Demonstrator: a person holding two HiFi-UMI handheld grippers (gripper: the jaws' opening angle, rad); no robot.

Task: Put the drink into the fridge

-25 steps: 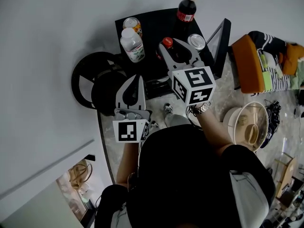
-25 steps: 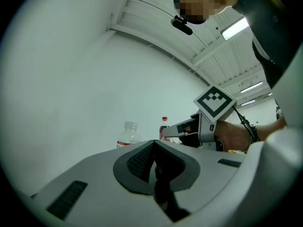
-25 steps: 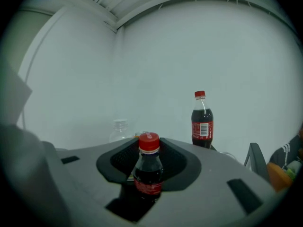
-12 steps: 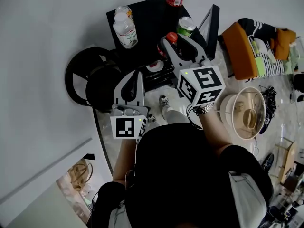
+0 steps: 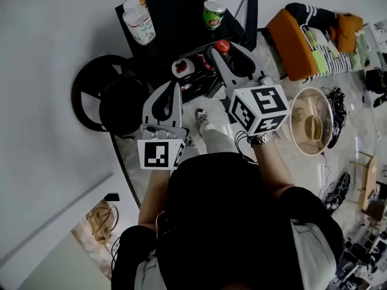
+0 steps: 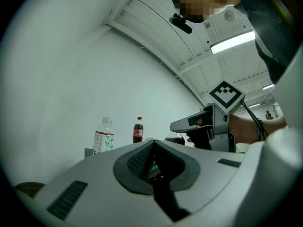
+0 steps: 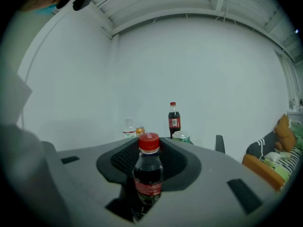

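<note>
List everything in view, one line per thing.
table: one, black, against the white wall
cola bottle: two, dark, red caps; one in the right claw, other on table's far edge
water bottle: one, clear, table's left corner
green can: one, table's right side
orange can: one, beside water bottle
cushion: one, orange, right of table
round basket: one, beige, floor at right
black discs: two, floor left of table
left claw: one, grey, shut, empty
right claw: one, grey, gripping cola bottle

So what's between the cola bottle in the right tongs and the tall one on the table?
A green can stands between them on the black table; the head view shows it best.
</note>
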